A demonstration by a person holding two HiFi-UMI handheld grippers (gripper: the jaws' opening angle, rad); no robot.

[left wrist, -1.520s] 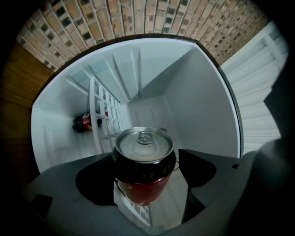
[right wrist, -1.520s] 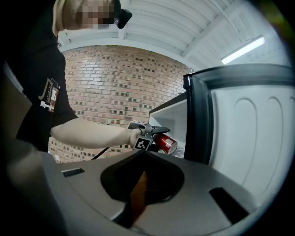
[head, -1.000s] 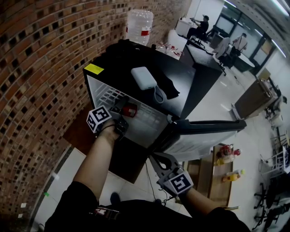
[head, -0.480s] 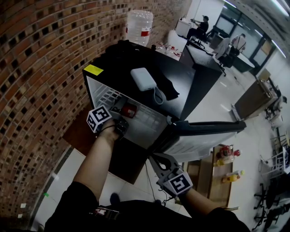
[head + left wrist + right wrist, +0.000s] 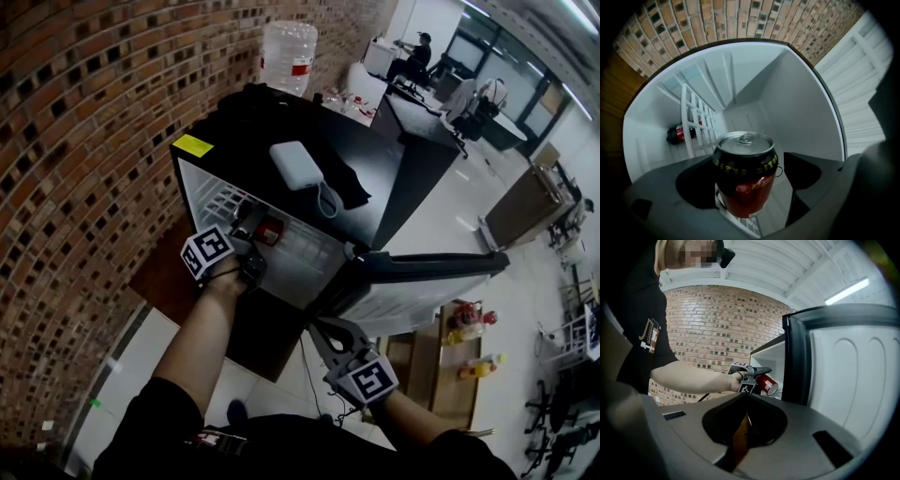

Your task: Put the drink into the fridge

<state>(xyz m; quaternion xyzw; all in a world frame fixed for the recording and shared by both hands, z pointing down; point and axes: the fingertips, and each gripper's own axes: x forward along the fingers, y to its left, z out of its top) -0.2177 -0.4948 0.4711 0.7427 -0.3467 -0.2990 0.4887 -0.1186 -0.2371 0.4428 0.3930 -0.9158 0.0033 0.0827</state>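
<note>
At the mouth of the open fridge [image 5: 234,122], centre of the frame, my left gripper [image 5: 749,187] has just tightened its jaws around the tilted red can [image 5: 744,159], which could slip and roll out if released crooked; my right gripper [image 5: 746,404] hangs closed, empty.

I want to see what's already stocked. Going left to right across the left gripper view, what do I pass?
dark bottle with a red label → red and black can → ribbed inner side of the fridge door
</note>
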